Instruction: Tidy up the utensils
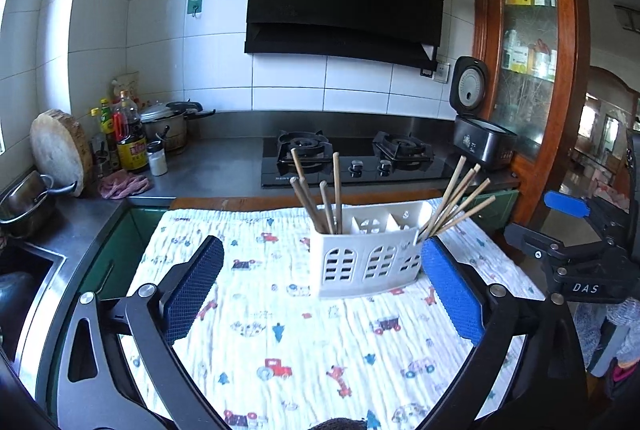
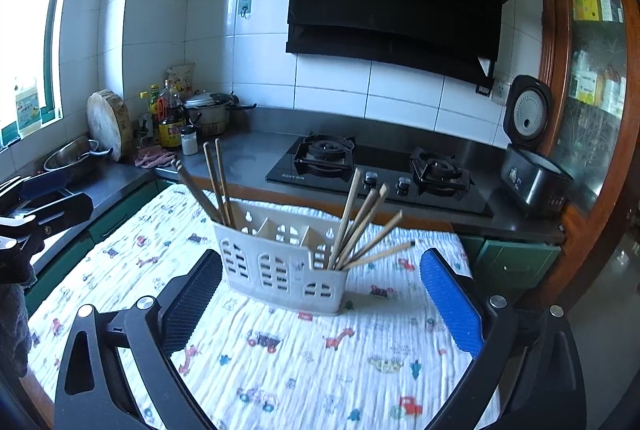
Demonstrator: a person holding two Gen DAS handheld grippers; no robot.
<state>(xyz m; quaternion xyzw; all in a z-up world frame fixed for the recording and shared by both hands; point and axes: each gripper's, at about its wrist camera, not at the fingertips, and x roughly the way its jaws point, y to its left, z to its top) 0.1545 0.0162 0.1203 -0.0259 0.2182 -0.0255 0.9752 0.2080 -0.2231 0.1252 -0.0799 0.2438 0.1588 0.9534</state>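
Note:
A white plastic utensil holder [image 1: 368, 262] with three compartments and window cutouts stands on a patterned cloth [image 1: 280, 330]. Several wooden chopsticks [image 1: 328, 190] stand in its left compartment and several more chopsticks [image 1: 460, 198] lean out of its right one; the middle compartment looks empty. My left gripper [image 1: 324, 286] is open and empty, just in front of the holder. In the right wrist view the holder [image 2: 280, 270] and its chopsticks [image 2: 360, 226] sit ahead of my right gripper [image 2: 320, 294], which is open and empty. The right gripper also shows in the left wrist view [image 1: 568, 230].
A steel counter behind holds a gas hob [image 1: 352, 158], an open rice cooker [image 1: 480, 134], bottles [image 1: 128, 134], pots [image 1: 168, 122], a round chopping board [image 1: 60, 150] and a pink rag [image 1: 124, 184]. A sink [image 1: 24, 270] lies left. A wooden cabinet [image 1: 528, 70] stands right.

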